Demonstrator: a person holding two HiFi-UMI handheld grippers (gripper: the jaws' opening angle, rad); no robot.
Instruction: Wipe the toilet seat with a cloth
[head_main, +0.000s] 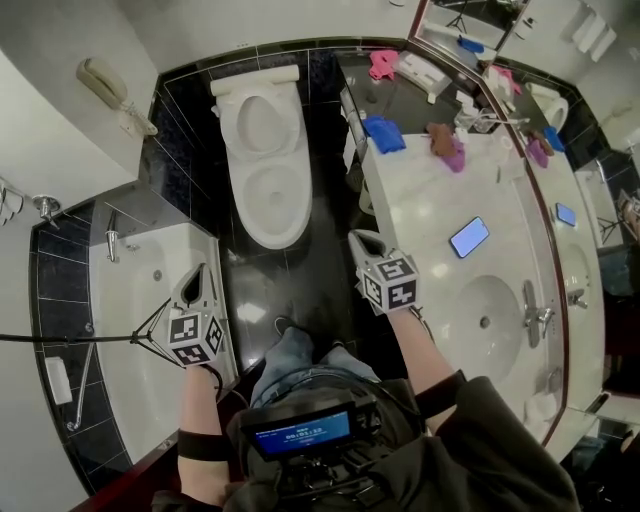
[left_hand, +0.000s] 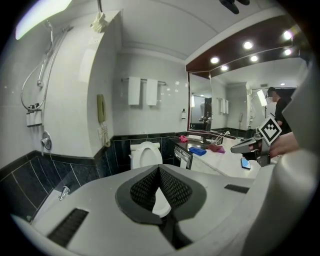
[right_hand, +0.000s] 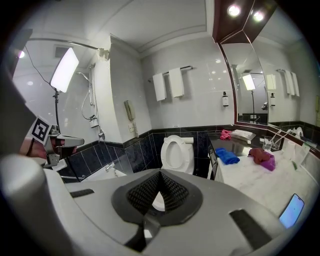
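Over the dark floor (head_main: 322, 180), facing the toilet (head_main: 262, 170): both grippers are up in front of me and neither carries anything.

Left gripper (head_main: 198, 275): clenched, pads pressed together, nothing between them. It sits above the edge of the bathtub (head_main: 130, 290) on my left.

Right gripper (head_main: 355, 240): same, clenched and empty, just off the long edge of the surface (head_main: 430, 210) on my right. Both point toward the toilet, tilted a little down.

Toilet is against the far wall, between the bathtub's far corner and the far end of the surface, well apart from both grippers. Lid (head_main: 258, 118) stands up against the tank. Seat: can't tell whether it lies down on the bowl or is up with the lid.

Cloths, none in contact with either gripper:
- blue cloth (head_main: 383, 133) at the surface's edge nearest the toilet
- purple cloth (head_main: 447, 147) near it, toward the mirror (head_main: 590, 130)
- pink cloth (head_main: 383, 64) at the far end, on the dark part of the surface

Phone (head_main: 469, 237) lies screen up mid-surface, between the cloths and the basin (head_main: 487, 318). Tap (head_main: 538, 318) is at the basin's mirror-side edge. Wall phone (head_main: 105, 85) hangs on the white wall left of the toilet. Two white towels (right_hand: 167, 85) hang on a rail above the tank.
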